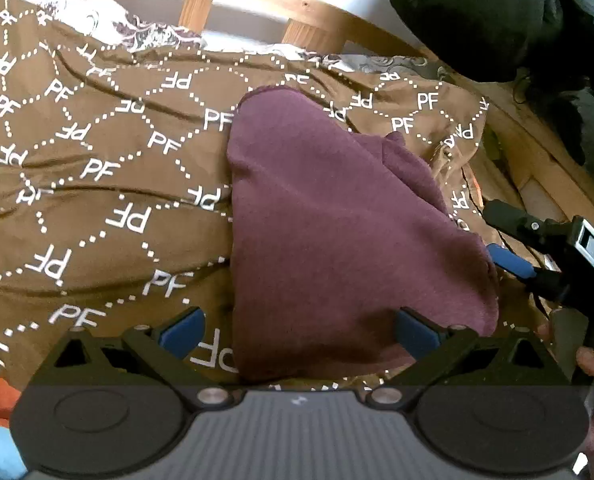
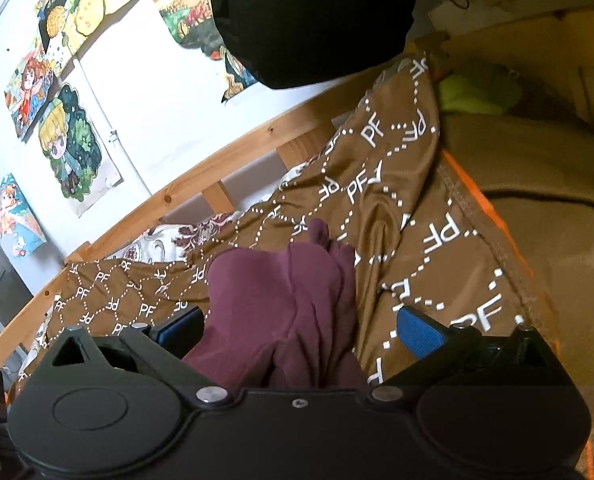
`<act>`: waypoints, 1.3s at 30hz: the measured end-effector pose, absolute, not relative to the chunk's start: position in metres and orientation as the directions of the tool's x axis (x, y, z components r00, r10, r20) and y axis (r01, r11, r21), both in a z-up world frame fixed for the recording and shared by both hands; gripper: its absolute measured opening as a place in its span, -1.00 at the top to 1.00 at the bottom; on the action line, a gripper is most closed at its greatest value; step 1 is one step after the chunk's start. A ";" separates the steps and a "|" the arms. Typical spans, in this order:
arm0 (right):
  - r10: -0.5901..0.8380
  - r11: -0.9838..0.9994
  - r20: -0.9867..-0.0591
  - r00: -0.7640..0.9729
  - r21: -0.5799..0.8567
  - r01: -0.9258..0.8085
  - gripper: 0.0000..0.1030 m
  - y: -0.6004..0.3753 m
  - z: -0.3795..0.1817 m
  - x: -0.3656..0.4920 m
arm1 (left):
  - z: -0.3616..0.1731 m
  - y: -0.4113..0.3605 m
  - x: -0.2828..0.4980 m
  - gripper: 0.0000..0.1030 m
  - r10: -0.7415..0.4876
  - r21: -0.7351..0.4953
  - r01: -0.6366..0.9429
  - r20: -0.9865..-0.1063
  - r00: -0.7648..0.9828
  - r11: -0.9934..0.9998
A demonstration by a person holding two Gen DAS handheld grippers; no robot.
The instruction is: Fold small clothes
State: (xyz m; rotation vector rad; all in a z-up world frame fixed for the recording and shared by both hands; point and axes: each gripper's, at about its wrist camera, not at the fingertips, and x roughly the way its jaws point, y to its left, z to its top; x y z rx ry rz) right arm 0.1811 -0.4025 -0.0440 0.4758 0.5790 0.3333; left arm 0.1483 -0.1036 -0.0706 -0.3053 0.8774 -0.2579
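A small maroon garment [image 1: 325, 216] lies folded into a rough triangle on a brown bedspread [image 1: 97, 168] printed with white "PF" letters. My left gripper [image 1: 297, 334] stands open over its near edge, one blue pad on each side, holding nothing. In the left wrist view the right gripper [image 1: 509, 240] comes in from the right beside the garment's right corner, held by a hand [image 1: 593, 364]. In the right wrist view the maroon garment [image 2: 281, 304] lies bunched in folds between the spread blue pads of my right gripper [image 2: 297, 332], which is open.
A wooden bed rail [image 1: 257, 4] runs along the far side, with a white wall behind. Dark clothing [image 1: 497, 16] hangs at the upper right. Drawings [image 2: 73, 148] are stuck on the wall. A tan blanket [image 2: 545, 184] lies right of the bedspread, with a yellow-green item [image 2: 473, 96] beyond.
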 end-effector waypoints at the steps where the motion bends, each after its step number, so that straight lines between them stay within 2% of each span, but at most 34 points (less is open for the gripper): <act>1: 0.430 0.840 -0.446 0.785 0.516 -0.166 -0.99 -0.402 -0.046 0.182 | -0.072 -0.103 0.149 -0.99 -0.347 -0.370 0.094 -0.713 0.609 0.924; 8: 0.475 0.817 -0.442 0.761 0.544 -0.194 -0.99 -0.396 -0.055 0.186 | -0.081 -0.099 0.155 -0.99 -0.386 -0.415 0.096 -0.705 0.594 0.905; 13: 0.522 0.768 -0.395 0.756 0.602 -0.216 -0.99 -0.393 -0.062 0.194 | -0.084 -0.094 0.159 -0.99 -0.413 -0.446 0.097 -0.696 0.587 0.890; 17: 0.514 0.777 -0.350 0.783 0.577 -0.252 -0.97 -0.389 -0.062 0.206 | -0.087 -0.094 0.158 -0.99 -0.403 -0.430 0.100 -0.708 0.580 0.898; 20: 0.499 0.805 -0.345 0.795 0.524 -0.278 -0.78 -0.382 -0.061 0.224 | -0.090 -0.095 0.161 -1.00 -0.391 -0.418 0.089 -0.724 0.569 0.904; 24: 0.502 0.823 -0.364 0.784 0.480 -0.304 -0.63 -0.378 -0.070 0.252 | -0.092 -0.095 0.164 -1.00 -0.393 -0.422 0.081 -0.734 0.554 0.903; 26: 0.486 0.843 -0.374 0.790 0.437 -0.312 -0.60 -0.375 -0.072 0.264 | -0.093 -0.097 0.166 -1.00 -0.387 -0.413 0.081 -0.742 0.547 0.907; 28: 0.480 0.842 -0.381 0.790 0.453 -0.293 -0.59 -0.378 -0.077 0.274 | -0.094 -0.098 0.168 -1.00 -0.383 -0.408 0.080 -0.747 0.544 0.909; 32: 0.444 0.856 -0.438 0.781 0.466 -0.225 -0.23 -0.382 -0.092 0.280 | -0.095 -0.101 0.169 -1.00 -0.382 -0.403 0.086 -0.746 0.546 0.911; 36: 0.445 0.848 -0.439 0.781 0.487 -0.210 0.10 -0.384 -0.096 0.279 | -0.095 -0.101 0.169 -1.00 -0.381 -0.400 0.090 -0.745 0.548 0.912; 39: 0.449 0.848 -0.441 0.777 0.484 -0.215 0.12 -0.381 -0.099 0.279 | -0.095 -0.101 0.169 -1.00 -0.381 -0.399 0.092 -0.745 0.547 0.912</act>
